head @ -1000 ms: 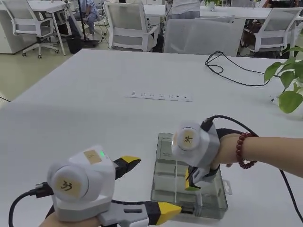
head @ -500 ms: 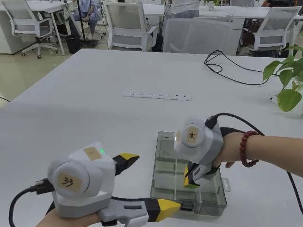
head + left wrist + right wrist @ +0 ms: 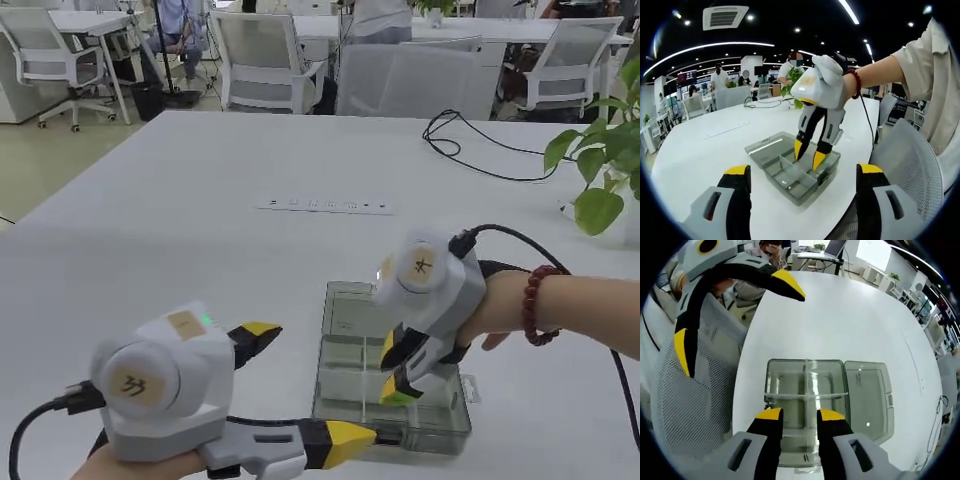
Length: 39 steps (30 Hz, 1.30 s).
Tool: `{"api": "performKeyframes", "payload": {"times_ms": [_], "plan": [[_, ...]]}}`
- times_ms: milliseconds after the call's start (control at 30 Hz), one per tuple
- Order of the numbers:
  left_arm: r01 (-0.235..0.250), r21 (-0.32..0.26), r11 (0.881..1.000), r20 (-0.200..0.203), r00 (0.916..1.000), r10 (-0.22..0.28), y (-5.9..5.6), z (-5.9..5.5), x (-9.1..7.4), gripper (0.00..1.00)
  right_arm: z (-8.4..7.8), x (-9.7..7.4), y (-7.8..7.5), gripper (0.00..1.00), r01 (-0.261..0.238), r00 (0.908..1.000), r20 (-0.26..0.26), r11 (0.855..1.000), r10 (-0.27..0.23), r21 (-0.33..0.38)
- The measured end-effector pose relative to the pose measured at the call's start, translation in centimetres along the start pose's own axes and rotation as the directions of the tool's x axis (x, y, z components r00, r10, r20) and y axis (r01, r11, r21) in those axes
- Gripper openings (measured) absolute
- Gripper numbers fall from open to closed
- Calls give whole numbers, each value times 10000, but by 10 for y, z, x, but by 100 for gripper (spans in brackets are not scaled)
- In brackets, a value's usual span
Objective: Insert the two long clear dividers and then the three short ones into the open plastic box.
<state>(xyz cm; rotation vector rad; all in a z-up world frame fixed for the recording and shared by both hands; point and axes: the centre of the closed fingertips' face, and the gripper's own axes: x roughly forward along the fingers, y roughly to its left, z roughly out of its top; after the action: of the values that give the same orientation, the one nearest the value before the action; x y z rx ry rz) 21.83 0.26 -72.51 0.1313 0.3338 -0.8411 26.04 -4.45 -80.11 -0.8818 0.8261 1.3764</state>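
Box (image 3: 425, 432) sits on the table (image 3: 200, 220), its lid (image 3: 350, 310) lying flat open. Inside it, two clear dividers (image 3: 807, 396) cross, making compartments. The right gripper (image 3: 392, 372) hovers just above it, jaws narrowly apart and empty. The left gripper (image 3: 300, 385) is beside the box, jaws wide.

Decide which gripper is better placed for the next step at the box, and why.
Probably right: the right gripper hangs directly over the plastic box, jaws pointing down. The left gripper sits off to its side.
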Motion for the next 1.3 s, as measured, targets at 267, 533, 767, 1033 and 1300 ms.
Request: {"api": "performKeyframes", "payload": {"times_ms": [267,533,767,1033,1300], "plan": [[-34,4,10000,104,9999,34,-1,1,0,91,-10,-16,2,38,155,9990,406,9998,-160,133],[-114,-66,9999,88,9999,115,-4,1,2,94,-31,-29,4,42,348,9976,586,9986,-371,410],[-129,-92,9999,38,9999,130,-6,-1,2,96,-57,-40,9,43,437,9973,559,9972,-471,608],[-129,-89,9999,-101,9999,128,-6,-3,3,97,-92,-52,12,45,685,9970,295,9935,-714,909],[-228,-105,9997,-97,9997,227,-7,-2,6,96,-133,-67,10,45,1016,9948,-78,9843,-1016,1443]]}}
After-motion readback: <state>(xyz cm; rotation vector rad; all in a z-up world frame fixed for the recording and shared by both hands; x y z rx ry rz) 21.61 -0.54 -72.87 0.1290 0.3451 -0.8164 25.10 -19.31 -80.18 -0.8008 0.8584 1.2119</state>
